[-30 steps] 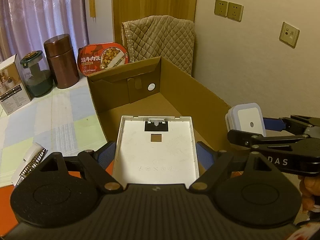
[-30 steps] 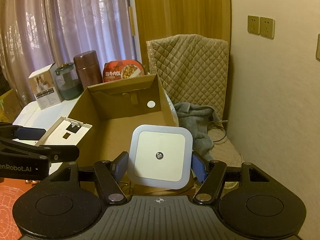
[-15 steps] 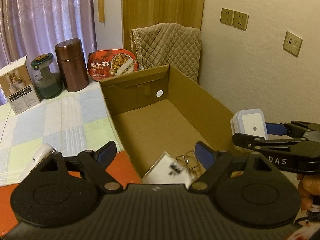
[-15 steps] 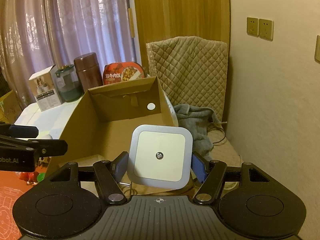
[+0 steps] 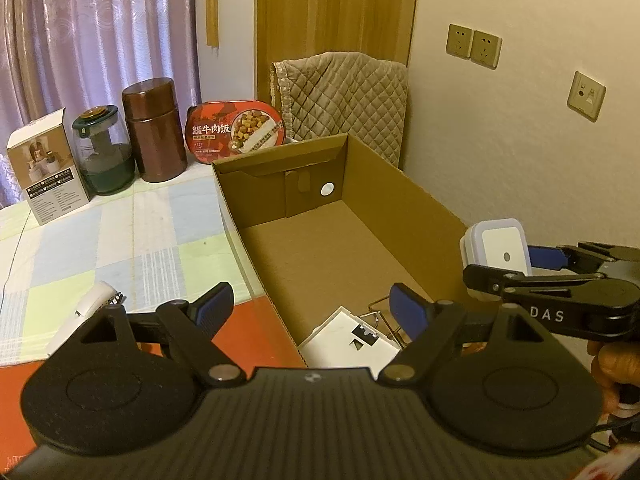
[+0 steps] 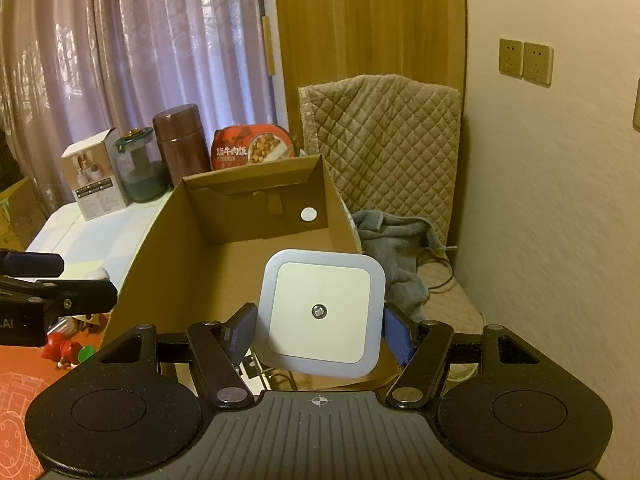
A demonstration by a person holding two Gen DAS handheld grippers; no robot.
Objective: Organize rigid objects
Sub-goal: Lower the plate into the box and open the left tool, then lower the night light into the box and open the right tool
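Table [image 5: 132,240] under a pale checked cloth, orange mat [image 5: 248,332] at the near edge. On it: open cardboard box [image 5: 404,208], brown canister [image 5: 154,136], glass jar [image 5: 103,152], small carton [image 5: 46,172], red meal tub [image 5: 236,130], white brush-like gadget [image 5: 86,312].

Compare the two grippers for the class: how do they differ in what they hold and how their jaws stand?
1. The left gripper holds nothing; the right gripper clamps a square night light.
2. The left gripper's jaws stand wide apart; the right gripper's press the light's sides.
3. Below the left gripper a white plate lies in the box; the right gripper's light is not yet in the box.
Both are black with blue pads.
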